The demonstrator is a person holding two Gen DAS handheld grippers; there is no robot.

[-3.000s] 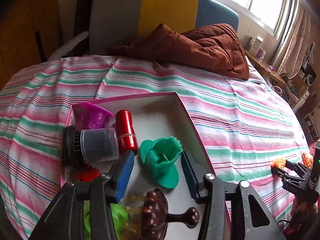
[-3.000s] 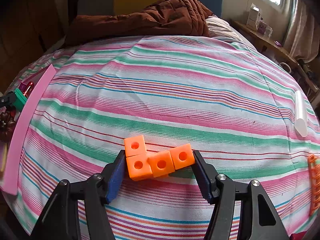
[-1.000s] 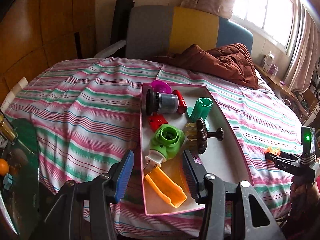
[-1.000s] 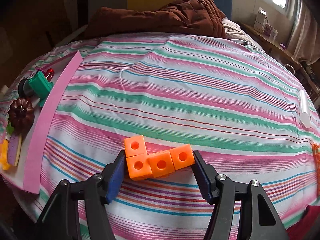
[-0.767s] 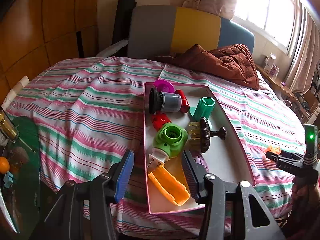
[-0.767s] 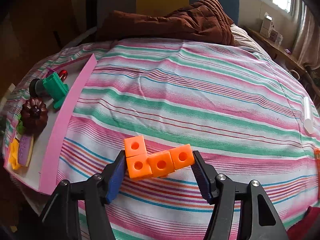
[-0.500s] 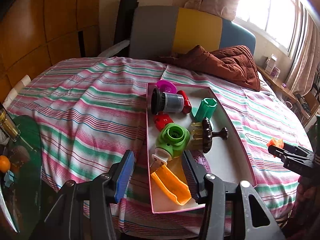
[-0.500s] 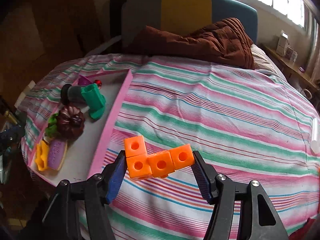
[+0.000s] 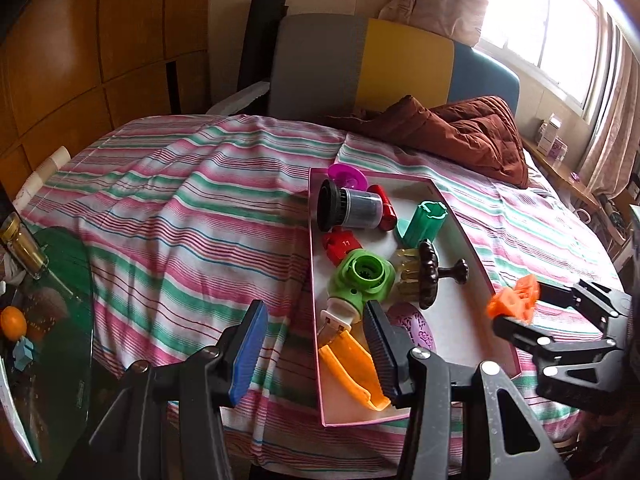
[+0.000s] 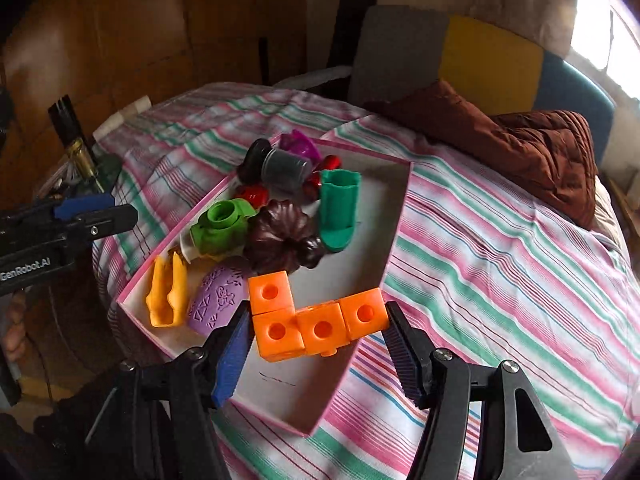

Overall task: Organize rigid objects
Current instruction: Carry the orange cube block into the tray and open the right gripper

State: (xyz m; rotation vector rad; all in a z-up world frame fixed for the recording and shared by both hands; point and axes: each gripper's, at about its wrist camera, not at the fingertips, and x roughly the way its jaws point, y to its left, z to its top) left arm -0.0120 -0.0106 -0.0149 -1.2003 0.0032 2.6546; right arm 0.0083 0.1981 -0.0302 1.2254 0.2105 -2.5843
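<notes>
My right gripper point(image 10: 318, 334) is shut on an orange linked-cube piece point(image 10: 320, 326) and holds it above the near right part of the pink-rimmed tray point(image 10: 394, 236). The same gripper with the cubes point(image 9: 514, 300) shows in the left wrist view at the tray's right rim point(image 9: 476, 252). The tray holds a green cup point(image 10: 338, 208), a brown knob point(image 10: 284, 240), a green round part point(image 10: 220, 228), an orange clip point(image 10: 166, 290), a purple oval point(image 10: 220, 300), a grey jar point(image 10: 280, 168) and red pieces. My left gripper point(image 9: 316, 344) is open and empty, off the tray's near left corner.
The tray lies on a bed with a striped sheet point(image 9: 180, 220). A brown quilt point(image 9: 460, 132) is bunched at the head. A glass side table point(image 9: 44, 304) with a bottle and an orange stands left of the bed. A window sill with boxes runs at the right.
My right gripper has carried the orange cubes leftward from the bare sheet to over the tray. My left gripper has pulled back out of the tray and stays open.
</notes>
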